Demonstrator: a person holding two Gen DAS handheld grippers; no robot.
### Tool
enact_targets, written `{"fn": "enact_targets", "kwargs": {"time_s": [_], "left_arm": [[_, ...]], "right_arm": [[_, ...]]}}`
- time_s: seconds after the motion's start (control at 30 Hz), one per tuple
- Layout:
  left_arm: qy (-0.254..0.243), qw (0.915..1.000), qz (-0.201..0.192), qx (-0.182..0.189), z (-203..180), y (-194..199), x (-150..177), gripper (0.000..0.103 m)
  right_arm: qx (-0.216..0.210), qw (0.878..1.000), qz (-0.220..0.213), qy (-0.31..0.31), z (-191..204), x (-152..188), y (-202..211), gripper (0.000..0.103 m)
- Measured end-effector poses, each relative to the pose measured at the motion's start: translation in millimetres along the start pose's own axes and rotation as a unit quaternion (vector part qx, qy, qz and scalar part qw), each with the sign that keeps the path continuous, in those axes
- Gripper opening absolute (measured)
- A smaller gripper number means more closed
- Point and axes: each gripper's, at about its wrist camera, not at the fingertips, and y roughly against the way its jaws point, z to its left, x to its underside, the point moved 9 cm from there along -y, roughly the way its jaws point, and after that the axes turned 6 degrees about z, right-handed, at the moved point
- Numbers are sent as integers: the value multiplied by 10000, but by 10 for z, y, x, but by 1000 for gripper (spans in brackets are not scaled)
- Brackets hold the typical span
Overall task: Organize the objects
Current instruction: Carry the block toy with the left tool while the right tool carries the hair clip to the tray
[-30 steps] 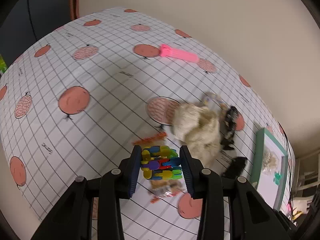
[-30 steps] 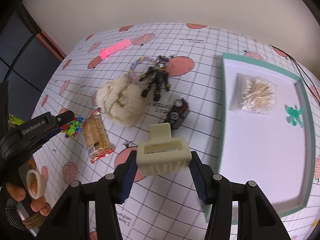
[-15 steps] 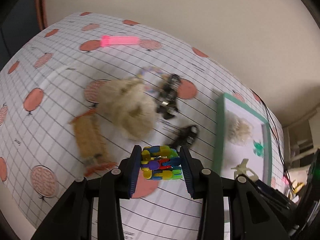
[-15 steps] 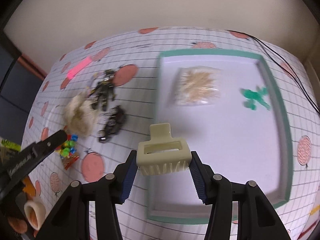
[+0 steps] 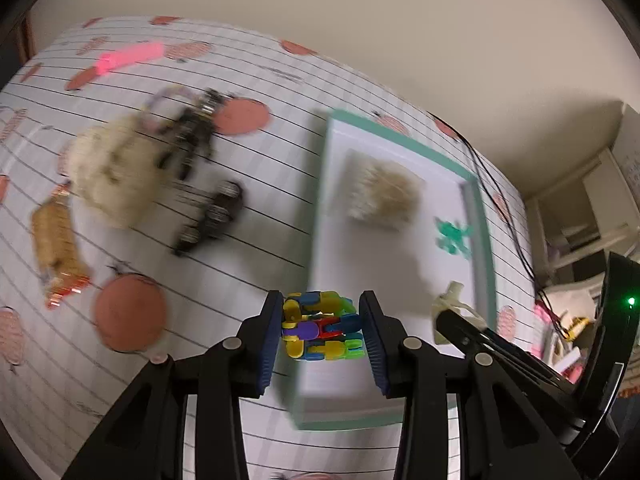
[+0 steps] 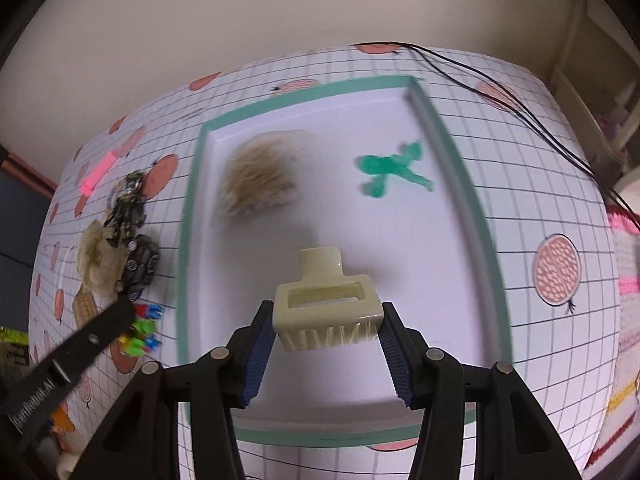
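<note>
Nearest us, the right tool [image 6: 327, 330] is clamped on a cream hair clip [image 6: 326, 310], pads on its two short ends, teeth toward the camera and the tab pointing away; we hold it over the near half of the tray [image 6: 486, 240]. We judge the clip light, stiff and smooth, so the end-on grip looks sound but could slip if loosened unevenly. The left tool [image 5: 322, 328] is closed on a block of bright linked pieces [image 5: 322, 326], held at its flanks above the tray's near left edge [image 5: 318, 216]. It reads as light jointed plastic that may flex or unfold; squeezing across the whole stack seems the safe hold. Both tools point forward and tilt down toward the tray, side by side, the right one's fingers showing in the left view [image 5: 464, 326]. Farther in the tray lie a bag of cotton swabs [image 6: 260, 176] and a green figure [image 6: 390, 170]. Out on the counter [image 5: 256, 80] to the left sit a fluffy ball [image 5: 110, 172], a dark toy car [image 5: 212, 216], a dark figure [image 5: 192, 132], a snack pack [image 5: 58, 246] and, farthest, a pink bar [image 5: 130, 56].
</note>
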Motion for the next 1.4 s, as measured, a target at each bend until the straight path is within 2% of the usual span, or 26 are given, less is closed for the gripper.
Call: {"fn": "enact_targets", "kwargs": {"time_s": [0.2, 0.43, 0.83, 1.17, 1.4], "left_arm": [[-413, 9990, 158, -15, -327, -214, 91, 41], [-487, 9975, 507, -34, -351, -422, 213, 41], [-652, 9965, 519, -105, -388, -400, 242, 41], [-653, 9962, 571, -27, -377, -365, 268, 42], [-687, 9966, 448, 52, -403, -242, 239, 43]], "right_arm": [[104, 9996, 22, -247, -299, -6, -37, 54], [55, 9990, 36, -442, -455, -16, -88, 54], [147, 9990, 277, -313, -446, 95, -187, 54], [141, 9991, 234, -321, -450, 101, -136, 55], [89, 9993, 138, -322, -427, 86, -29, 55]]}}
